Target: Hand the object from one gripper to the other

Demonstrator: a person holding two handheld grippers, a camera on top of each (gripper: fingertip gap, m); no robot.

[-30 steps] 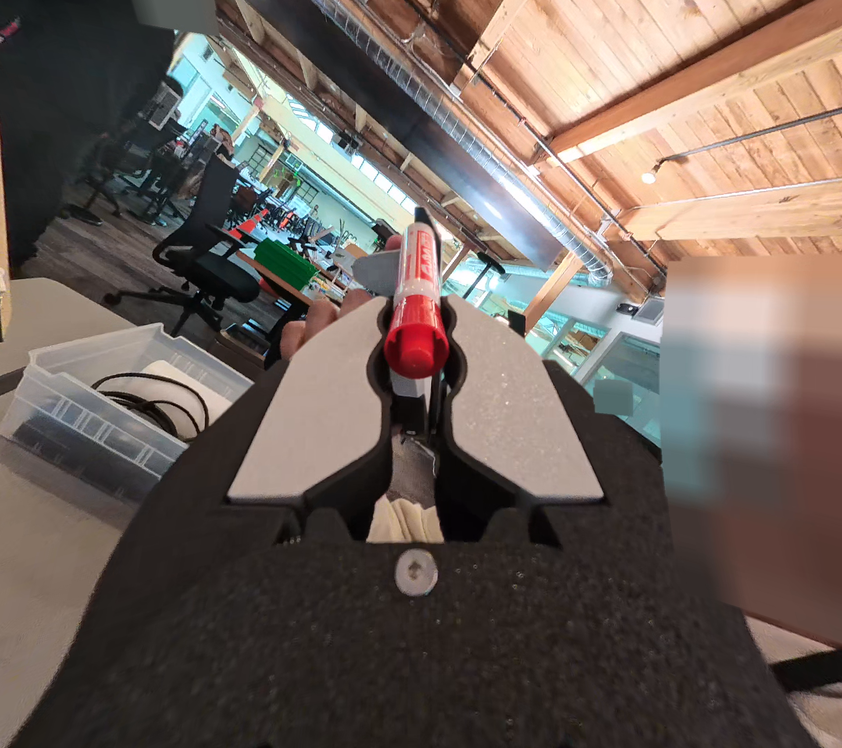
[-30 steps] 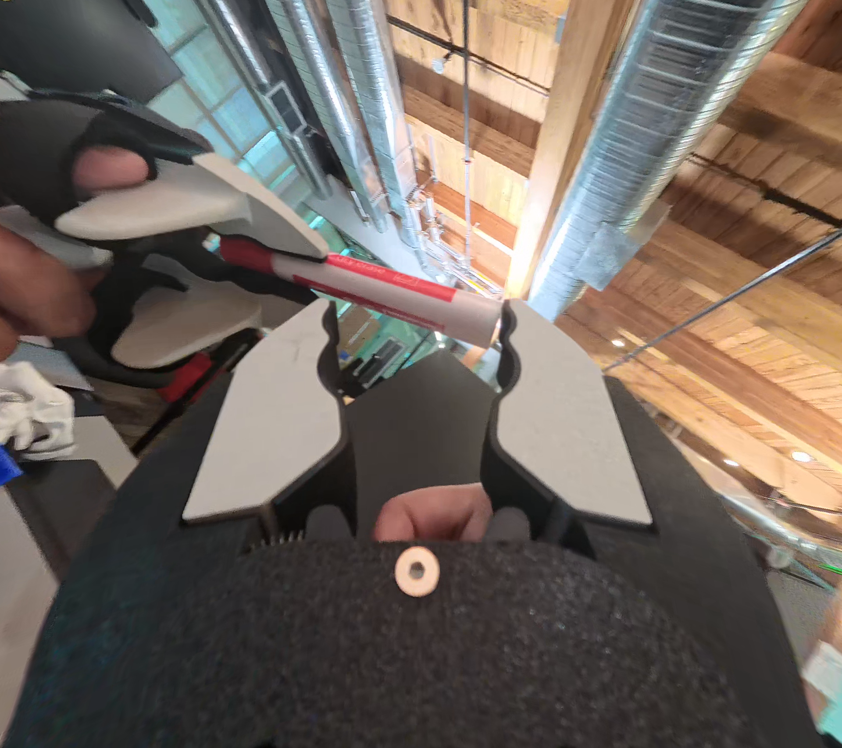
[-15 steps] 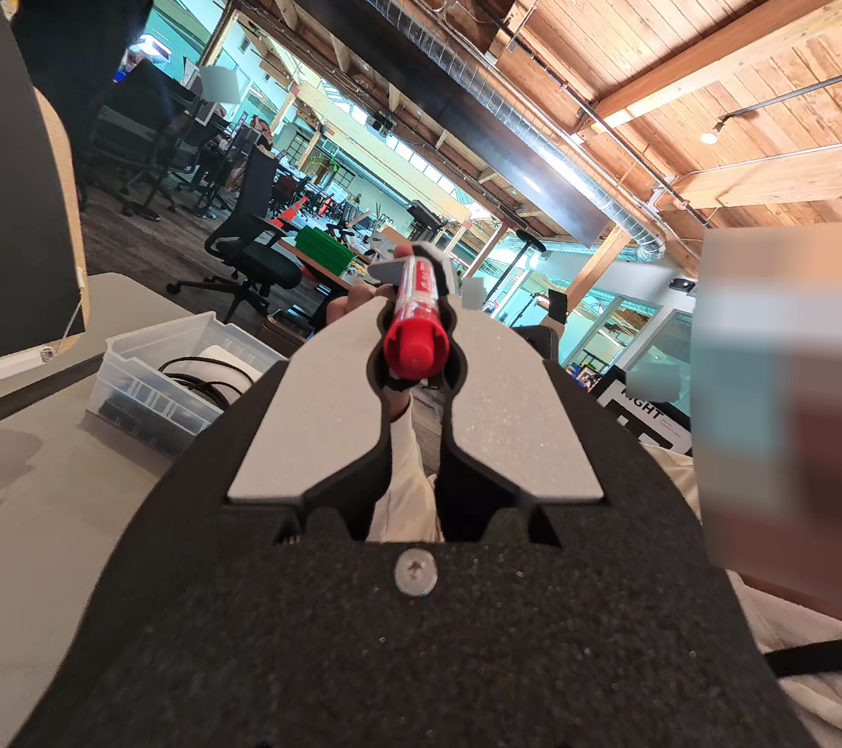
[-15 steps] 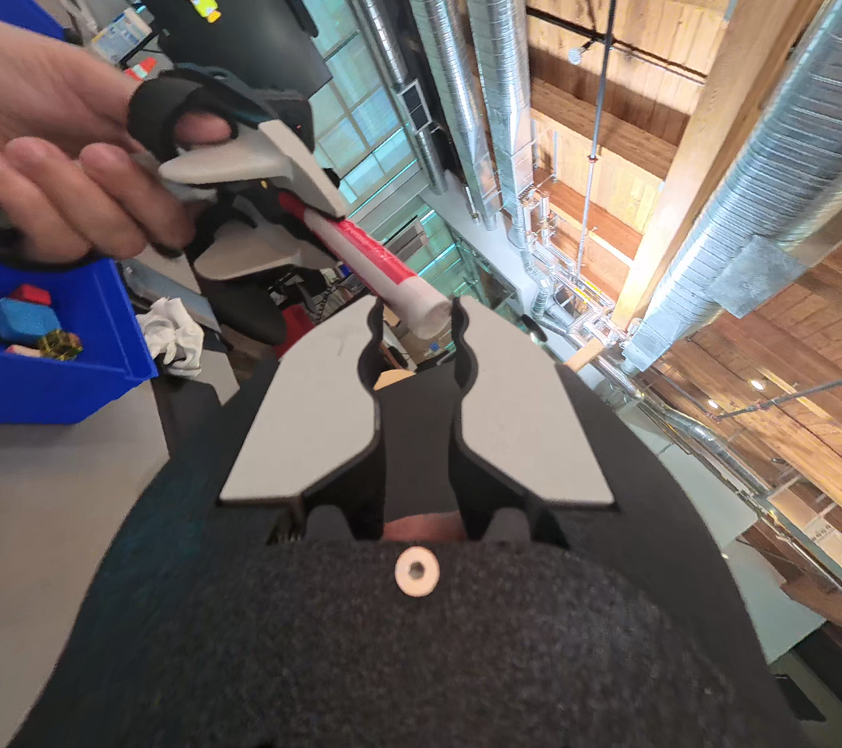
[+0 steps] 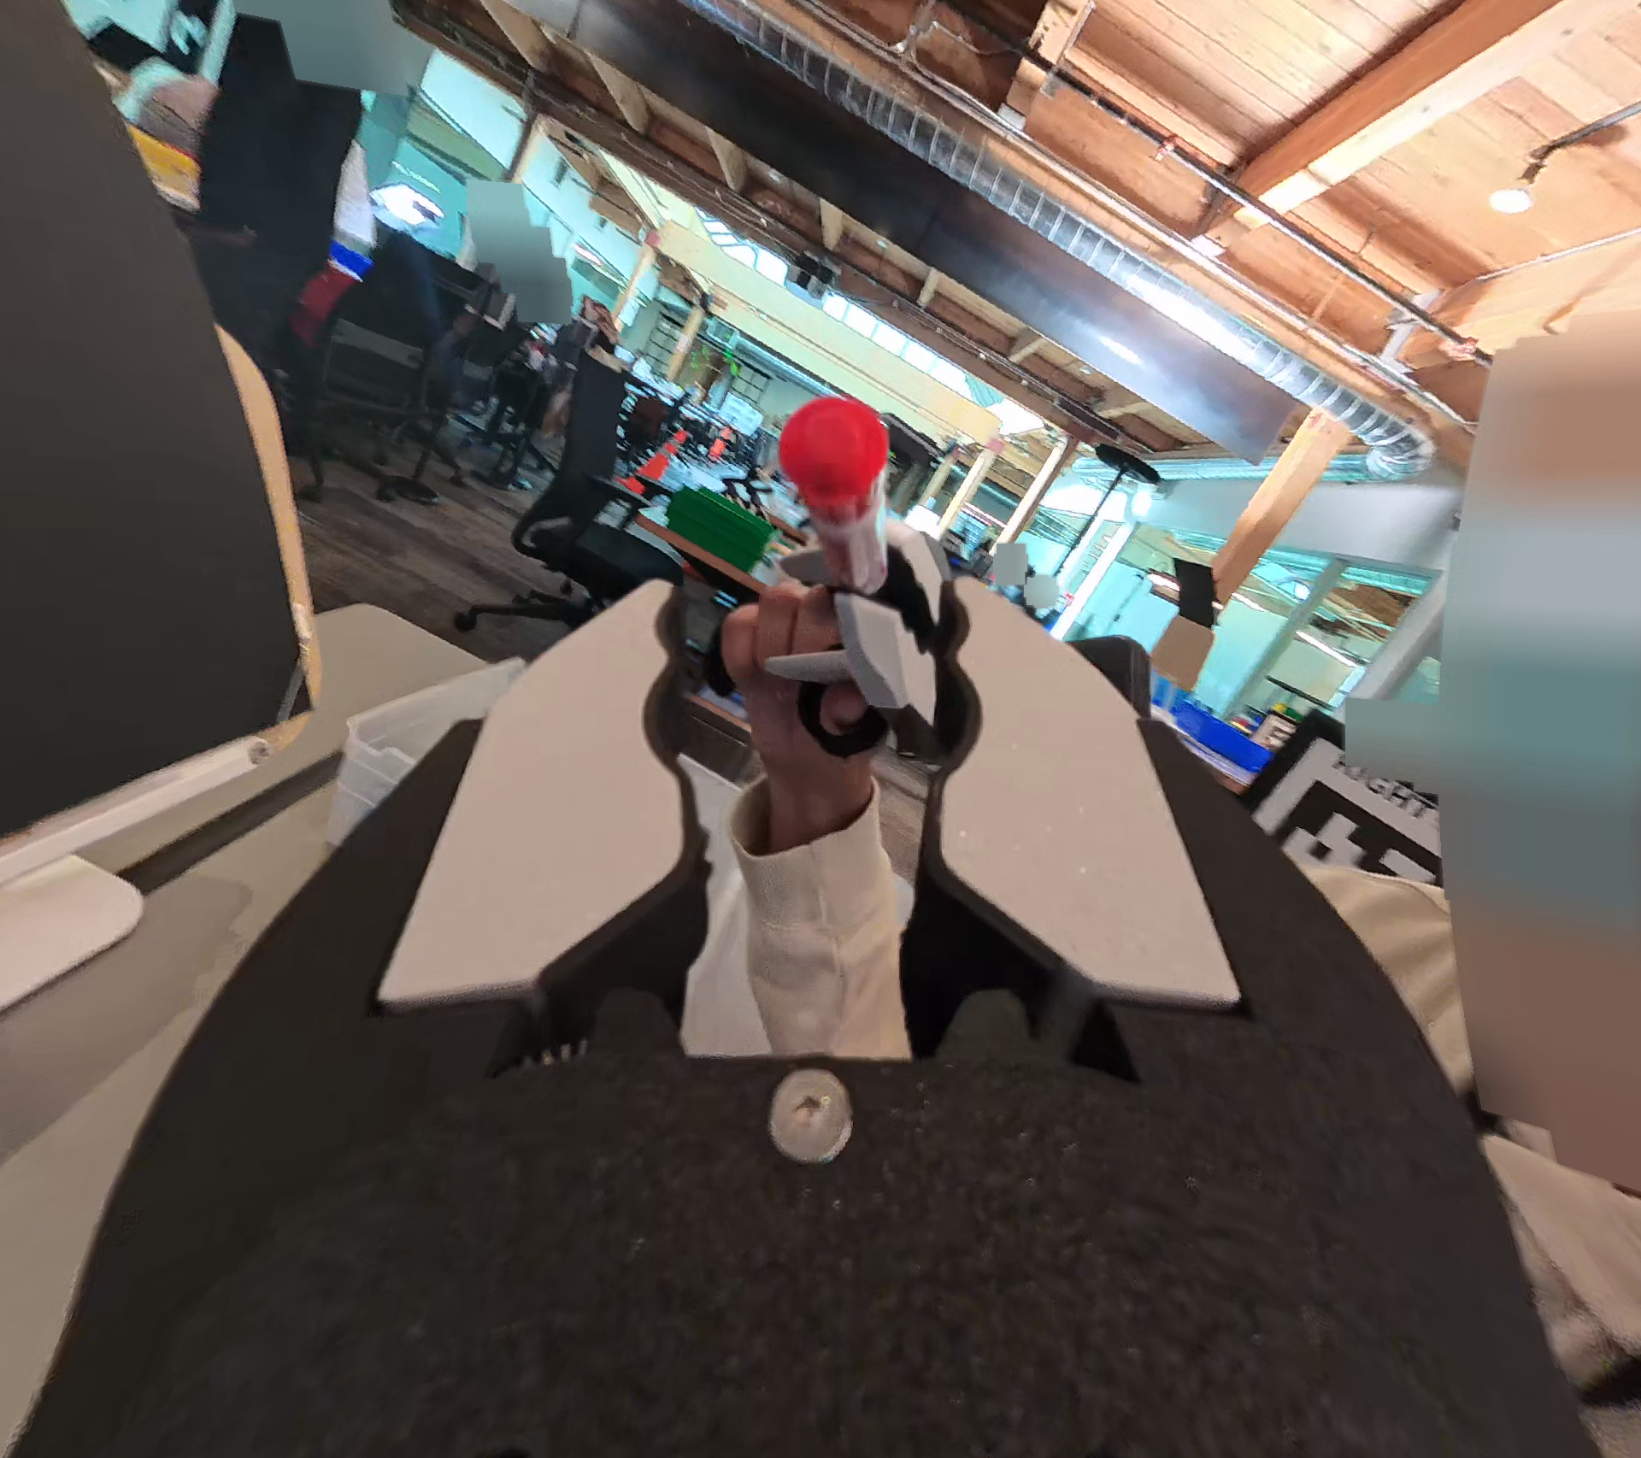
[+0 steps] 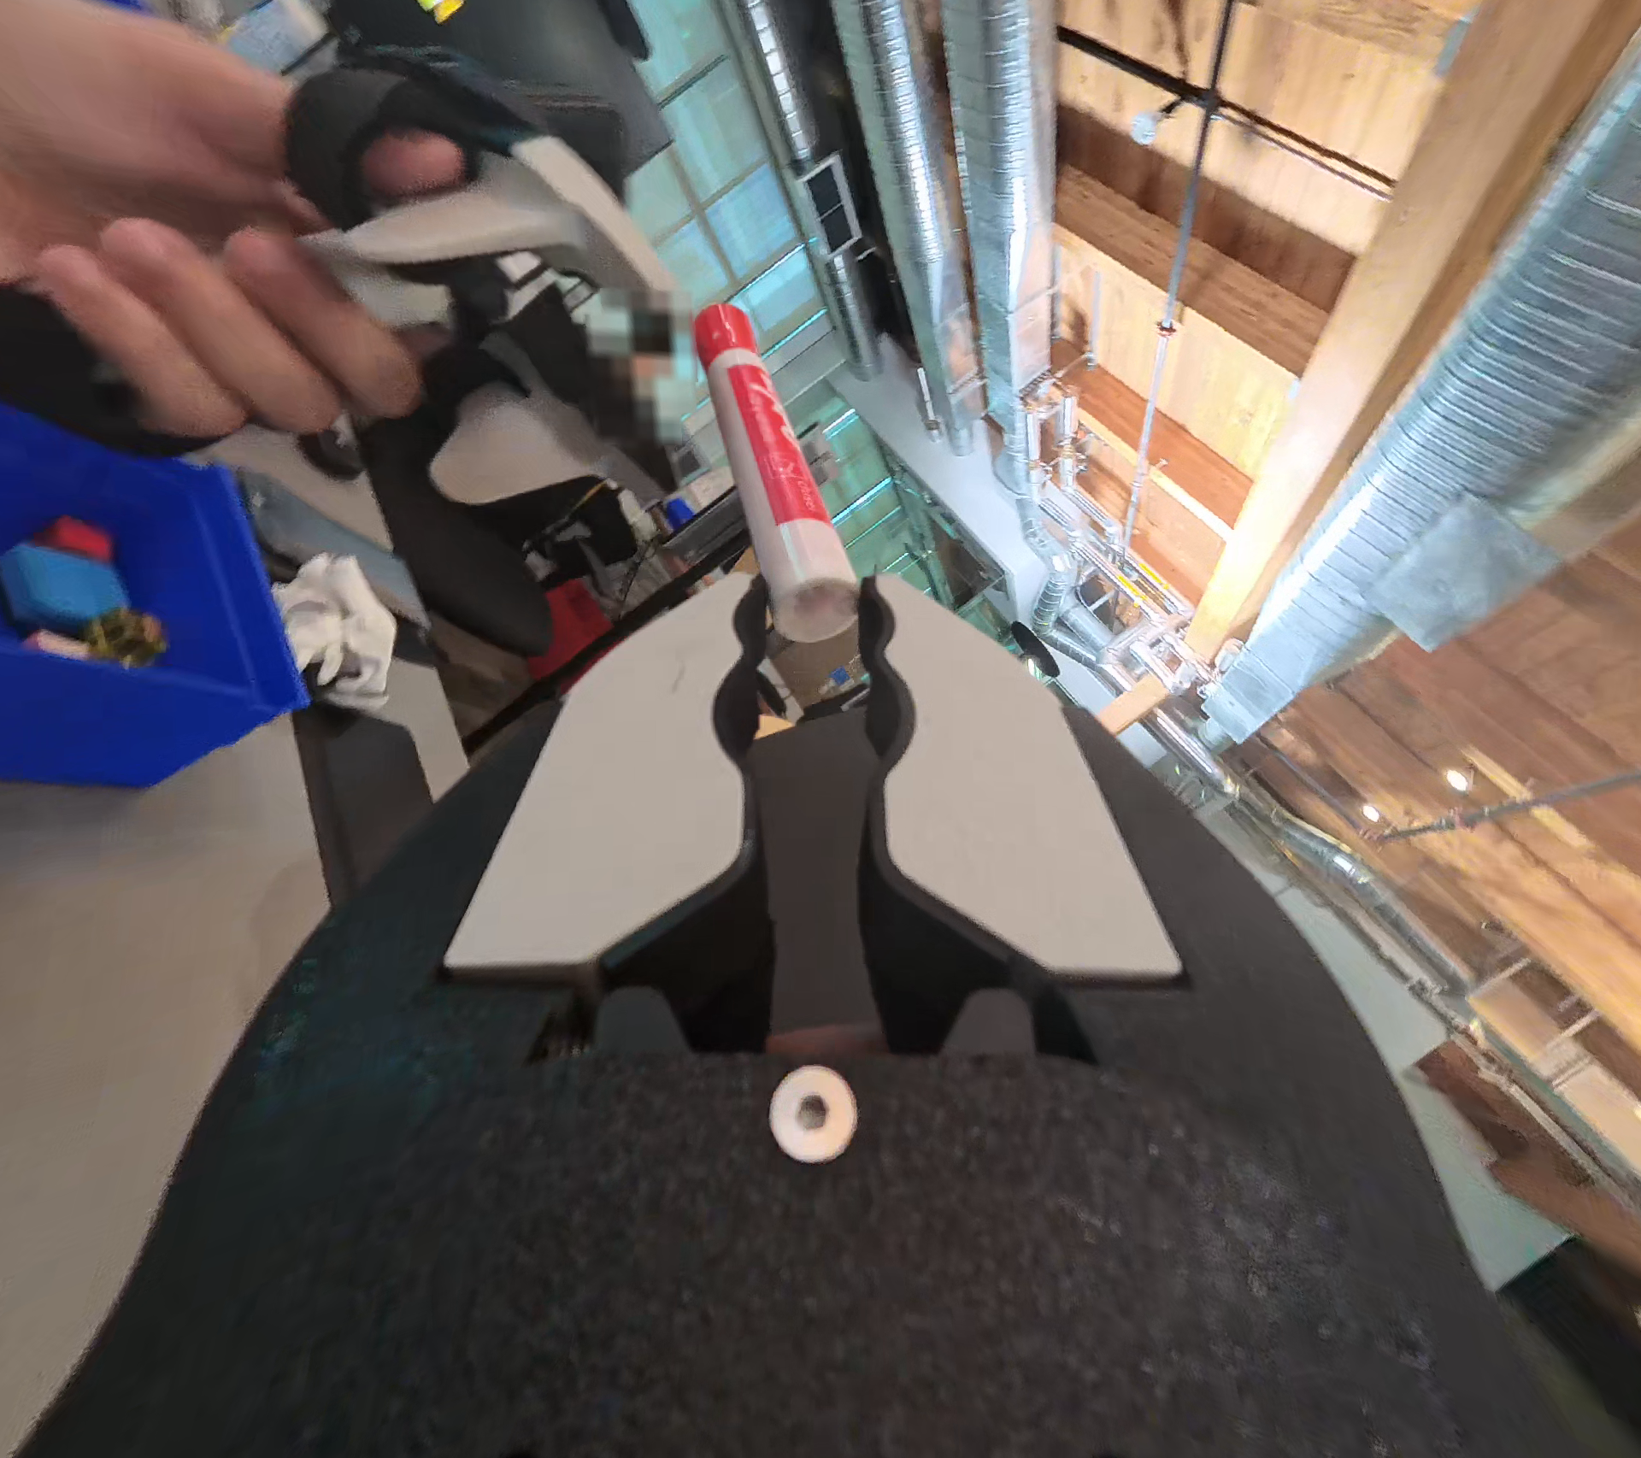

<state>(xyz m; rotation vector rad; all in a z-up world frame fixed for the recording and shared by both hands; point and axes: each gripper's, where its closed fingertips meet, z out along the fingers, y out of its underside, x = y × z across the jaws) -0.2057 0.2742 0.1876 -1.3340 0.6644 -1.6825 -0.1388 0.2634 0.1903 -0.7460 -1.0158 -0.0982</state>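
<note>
Marker (image 6: pixel 771 472) possession had passed to my right gripper (image 6: pixel 810 598) at this moment, so I judged the hand-over essentially done. That gripper's fingers were drawn in close on the white butt end of the marker, which sat in the foremost notch between the fingertips; the barrel stood out forward and upward from there, red cap at the far end, tilted a little to the left. Nothing else touched it.

My left gripper (image 5: pixel 808 616) stood with its fingers spread wide and nothing between them. Through that gap I saw the right gripper (image 5: pixel 866 638) farther off, held in a hand (image 5: pixel 795 696) with a cream sleeve, and the marker (image 5: pixel 835 474) rising above it, cap end toward the lens. Marker and left gripper were clearly apart.

From the right wrist view the left gripper (image 6: pixel 497 350) appeared up and to the left, blurred, near the cap but clear of it.

Remaining, in my judgement: only separating the two grippers. A blue bin (image 6: pixel 186 616) sat on the bench (image 6: pixel 133 927) at left, uninvolved.
</note>
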